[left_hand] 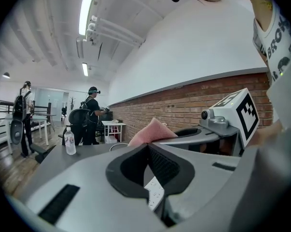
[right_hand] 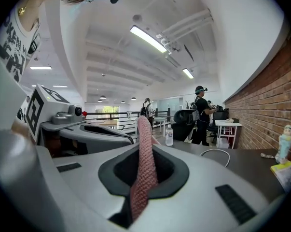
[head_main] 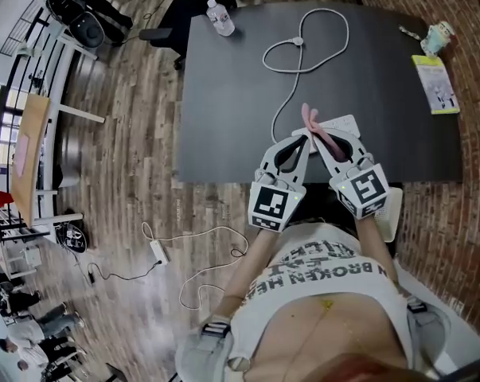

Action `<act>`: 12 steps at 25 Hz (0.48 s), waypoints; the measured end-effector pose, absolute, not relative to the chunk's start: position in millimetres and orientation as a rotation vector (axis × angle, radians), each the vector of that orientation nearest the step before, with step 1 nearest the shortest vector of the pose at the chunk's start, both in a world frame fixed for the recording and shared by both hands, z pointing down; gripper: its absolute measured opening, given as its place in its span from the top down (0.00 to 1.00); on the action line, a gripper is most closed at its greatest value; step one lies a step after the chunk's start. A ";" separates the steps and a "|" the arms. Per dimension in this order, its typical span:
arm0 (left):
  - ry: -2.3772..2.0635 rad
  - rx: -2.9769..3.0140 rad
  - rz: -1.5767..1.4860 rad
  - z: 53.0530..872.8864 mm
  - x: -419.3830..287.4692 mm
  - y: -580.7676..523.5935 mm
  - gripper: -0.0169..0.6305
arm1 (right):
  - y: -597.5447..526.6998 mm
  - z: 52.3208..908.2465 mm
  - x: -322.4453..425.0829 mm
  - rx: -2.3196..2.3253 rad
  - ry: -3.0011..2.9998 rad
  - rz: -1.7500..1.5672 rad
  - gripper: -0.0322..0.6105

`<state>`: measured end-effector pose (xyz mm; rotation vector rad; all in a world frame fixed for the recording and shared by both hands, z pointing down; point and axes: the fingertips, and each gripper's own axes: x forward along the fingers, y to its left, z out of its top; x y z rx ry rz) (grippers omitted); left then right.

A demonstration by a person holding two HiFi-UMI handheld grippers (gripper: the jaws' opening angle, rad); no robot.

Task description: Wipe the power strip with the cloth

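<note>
The white power strip (head_main: 345, 125) lies near the black table's (head_main: 224, 118) front edge, and its white cord (head_main: 303, 42) loops away to the back. My right gripper (head_main: 318, 140) is shut on a pink cloth (head_main: 312, 124), which stands up between its jaws (right_hand: 144, 163) just above the strip's left end. Close beside it on the left, my left gripper (head_main: 305, 138) has its jaws shut tip to tip (left_hand: 146, 146). A white printed patch of the strip (left_hand: 154, 192) shows below them. The cloth (left_hand: 152, 131) pokes up beyond the left jaws.
A water bottle (head_main: 221, 18) stands at the table's far left corner. A yellow leaflet (head_main: 436, 83) and a small cup (head_main: 440, 37) sit at the far right by the brick wall. Another power strip with cable (head_main: 158, 251) lies on the wooden floor. People stand at desks (left_hand: 92, 115) further back.
</note>
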<state>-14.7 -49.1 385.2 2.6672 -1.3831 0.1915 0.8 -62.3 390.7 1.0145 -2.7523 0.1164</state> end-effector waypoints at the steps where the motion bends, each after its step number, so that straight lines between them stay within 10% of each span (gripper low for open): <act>1: -1.391 2.664 0.193 385.5 -16.2 -51.5 0.96 | -65.7 390.4 -2.2 0.997 -2.758 0.109 0.92; 12: -1.454 2.608 0.223 392.2 -31.3 -69.0 0.96 | -87.4 399.9 -25.1 0.857 -2.779 0.142 0.92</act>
